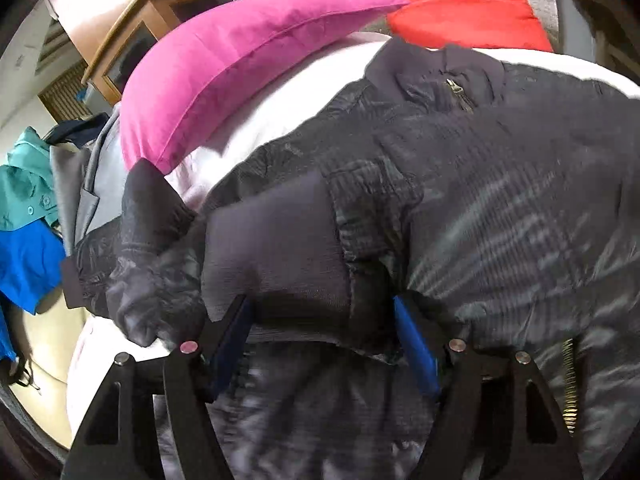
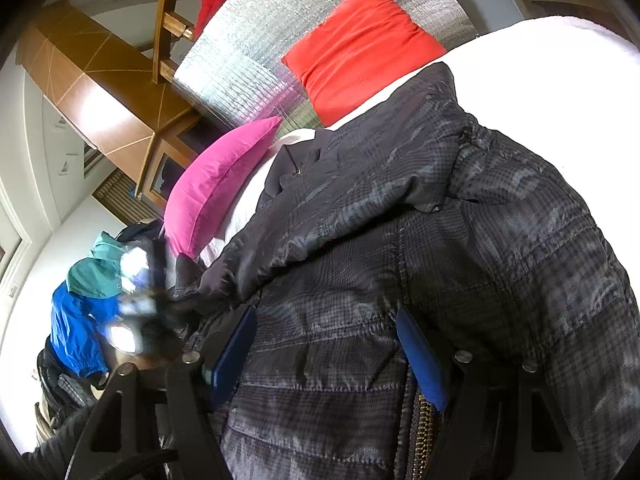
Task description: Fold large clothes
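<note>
We see a dark checked quilted jacket [image 1: 460,184] spread over a white bed [image 1: 248,120], filling most of both wrist views. Its collar and a small zip lie toward the far side, and a brass zip runs along the near right edge.

The left gripper [image 1: 324,320] hangs low over the jacket with its jaws apart; the blue pads stand on either side of a dark ribbed cuff or hem, but we cannot tell that they press on it. No earlier view is given, so we say only that they are spread now.

The right gripper [image 2: 328,336] also has its jaws apart, straddling a quilted panel of the jacket just beside the brass zip, with cloth lying between the pads and no pinch visible.

At the far side a pink pillow [image 1: 240,64] rests on the bed, touching the jacket's left sleeve, and a red pillow [image 2: 360,48] leans against a silver quilted headboard [image 2: 256,48]. To the left, a heap of blue and teal clothes [image 2: 84,308] lies apart from the bed.
</note>
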Demonstrator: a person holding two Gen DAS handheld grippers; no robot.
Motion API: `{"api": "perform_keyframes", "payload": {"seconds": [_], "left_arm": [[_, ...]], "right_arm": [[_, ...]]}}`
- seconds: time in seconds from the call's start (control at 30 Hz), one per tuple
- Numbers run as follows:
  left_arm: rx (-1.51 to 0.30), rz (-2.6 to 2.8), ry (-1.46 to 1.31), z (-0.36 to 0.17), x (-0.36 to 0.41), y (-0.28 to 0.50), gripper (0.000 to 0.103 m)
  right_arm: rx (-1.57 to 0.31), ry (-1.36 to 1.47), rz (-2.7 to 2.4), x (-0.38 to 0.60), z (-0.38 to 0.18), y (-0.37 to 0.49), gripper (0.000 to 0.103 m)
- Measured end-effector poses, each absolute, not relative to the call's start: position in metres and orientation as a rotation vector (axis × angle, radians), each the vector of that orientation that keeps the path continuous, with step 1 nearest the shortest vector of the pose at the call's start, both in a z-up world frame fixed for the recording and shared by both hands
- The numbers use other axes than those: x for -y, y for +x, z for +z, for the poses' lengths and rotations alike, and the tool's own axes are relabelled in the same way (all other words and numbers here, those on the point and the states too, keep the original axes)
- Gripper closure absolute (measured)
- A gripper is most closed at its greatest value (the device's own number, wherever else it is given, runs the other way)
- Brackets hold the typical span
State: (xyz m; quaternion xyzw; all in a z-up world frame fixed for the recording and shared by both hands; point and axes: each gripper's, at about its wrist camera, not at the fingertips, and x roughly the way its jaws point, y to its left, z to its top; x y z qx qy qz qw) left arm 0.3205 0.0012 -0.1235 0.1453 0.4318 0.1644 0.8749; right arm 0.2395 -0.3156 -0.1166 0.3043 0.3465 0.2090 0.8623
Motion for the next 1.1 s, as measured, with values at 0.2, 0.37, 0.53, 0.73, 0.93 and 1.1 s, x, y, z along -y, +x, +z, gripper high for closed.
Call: {"api": "perform_keyframes", "payload": {"seconds": [0.2, 0.37, 0.53, 0.73, 0.93, 1.1], "left_arm": [[-0.835, 0.346, 0.282, -0.127, -0.004, 0.310, 0.028], [-0.858, 0.258, 0.095, -0.130, -0.031, 0.314, 0.026], [-0.849, 0.234, 0.055, -0.132, -0.031, 0.310, 0.025], [-0.840, 0.207, 0.008, -0.134, -0.039, 0.312, 0.025], [-0.826, 0.198, -0.013, -0.135, -0.039, 0.310, 0.025], [-0.822, 0.188, -0.015, -0.135, -0.038, 0.307, 0.023]], "right_arm": [[-0.735, 0.644, 0.428, 0.318, -0.115, 0.237, 0.027], [-0.689, 0.689, 0.385, 0.332, -0.078, 0.229, 0.027], [-0.657, 0.552, 0.301, 0.348, -0.029, 0.264, 0.023], [-0.895, 0.633, 0.178, 0.393, -0.064, 0.379, 0.023], [-1.002, 0.524, 0.188, 0.382, -0.076, 0.432, 0.076], [-1.001, 0.369, 0.029, 0.387, -0.095, 0.437, 0.087]]}}
